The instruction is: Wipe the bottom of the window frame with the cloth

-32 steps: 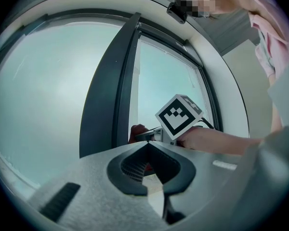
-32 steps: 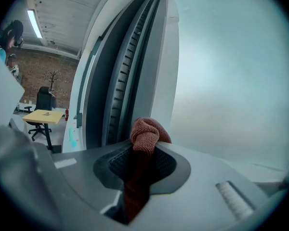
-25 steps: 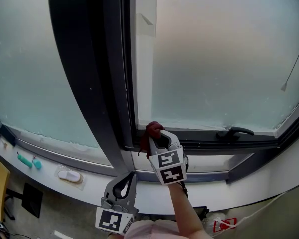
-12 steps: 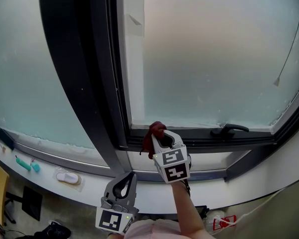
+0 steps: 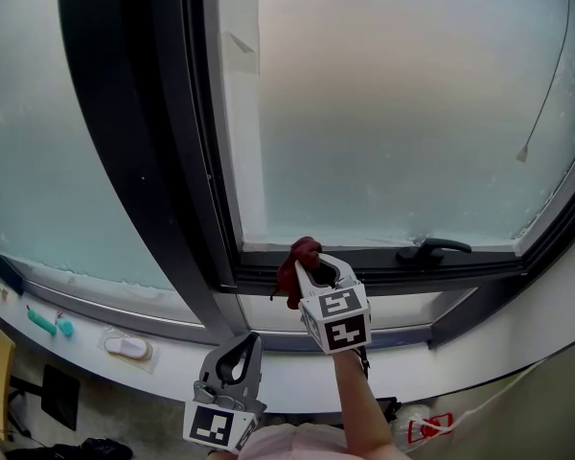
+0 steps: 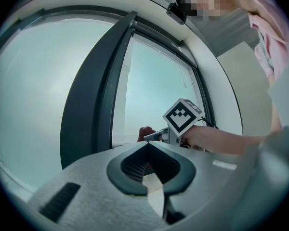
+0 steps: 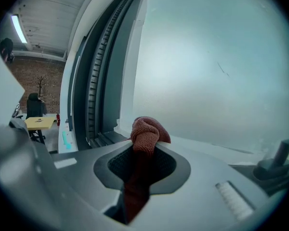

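Two claws (image 5: 252, 338) (image 5: 312, 263), one cloth (image 5: 289, 278), one handle (image 5: 431, 249), and seemingly two glass panes (image 5: 38, 161) (image 5: 393, 113).

- No words, numbers or brand names are legible in any view.
- Right claw (image 5: 305, 264), left of the window handle (image 5: 431, 250): its cube carries black-and-white square markers. These are coded block patterns, not letters.
- Left claw (image 5: 249, 341), below and left of the window handle: same kind of square marker on its cube.
- Red-and-white tag (image 5: 433, 431), far below the window handle: print too small to read.
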{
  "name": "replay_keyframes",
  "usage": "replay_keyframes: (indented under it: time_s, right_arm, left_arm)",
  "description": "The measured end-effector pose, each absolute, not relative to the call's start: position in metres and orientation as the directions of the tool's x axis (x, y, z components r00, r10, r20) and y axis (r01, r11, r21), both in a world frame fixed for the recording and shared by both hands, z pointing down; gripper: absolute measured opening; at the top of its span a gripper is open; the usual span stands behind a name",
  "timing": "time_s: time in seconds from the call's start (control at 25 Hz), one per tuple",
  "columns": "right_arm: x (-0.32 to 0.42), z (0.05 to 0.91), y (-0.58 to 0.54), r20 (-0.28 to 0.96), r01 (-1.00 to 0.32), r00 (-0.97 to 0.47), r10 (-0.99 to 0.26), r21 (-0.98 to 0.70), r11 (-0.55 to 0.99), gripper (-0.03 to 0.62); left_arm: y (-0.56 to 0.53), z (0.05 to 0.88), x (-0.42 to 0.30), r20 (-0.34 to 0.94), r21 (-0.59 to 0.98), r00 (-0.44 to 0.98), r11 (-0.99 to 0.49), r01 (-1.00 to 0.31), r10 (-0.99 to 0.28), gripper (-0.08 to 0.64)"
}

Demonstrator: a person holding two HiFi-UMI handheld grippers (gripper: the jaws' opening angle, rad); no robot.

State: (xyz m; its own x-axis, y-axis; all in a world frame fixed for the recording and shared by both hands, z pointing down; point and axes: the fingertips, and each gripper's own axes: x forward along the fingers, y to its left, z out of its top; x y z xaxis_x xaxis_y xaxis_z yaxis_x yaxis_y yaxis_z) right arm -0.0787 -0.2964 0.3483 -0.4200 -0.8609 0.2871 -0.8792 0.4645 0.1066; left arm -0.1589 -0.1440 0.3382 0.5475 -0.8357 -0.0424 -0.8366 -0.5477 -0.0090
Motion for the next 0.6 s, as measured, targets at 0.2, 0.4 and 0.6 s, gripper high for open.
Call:
replay_keyframes:
  time_s: [0.2, 0.4, 0.6]
  right_arm:
    - [-0.067, 0.349, -0.297, 0.286, -0.888, -0.410, -0.866, 0.091, 0.451, 0.072]
    - [-0.057, 0.349, -0.296, 0.281, -0.894, -0.405, -0.870, 0.078, 0.441, 0.072]
    - [-0.046, 0.348, -0.296, 0.274, -0.902, -0.395, -0.877, 0.067, 0.428, 0.072]
  left_arm:
    - [-0.145, 0.339, -0.154, -0.042, -0.009, 0.552, -0.553, -0.833, -0.832, -0.006]
    - [-0.146, 0.339, -0.149, -0.042, -0.006, 0.556, -0.556, -0.831, -0.830, -0.006]
    - [-0.147, 0.339, -0.145, -0.043, -0.005, 0.557, -0.558, -0.830, -0.829, -0.006]
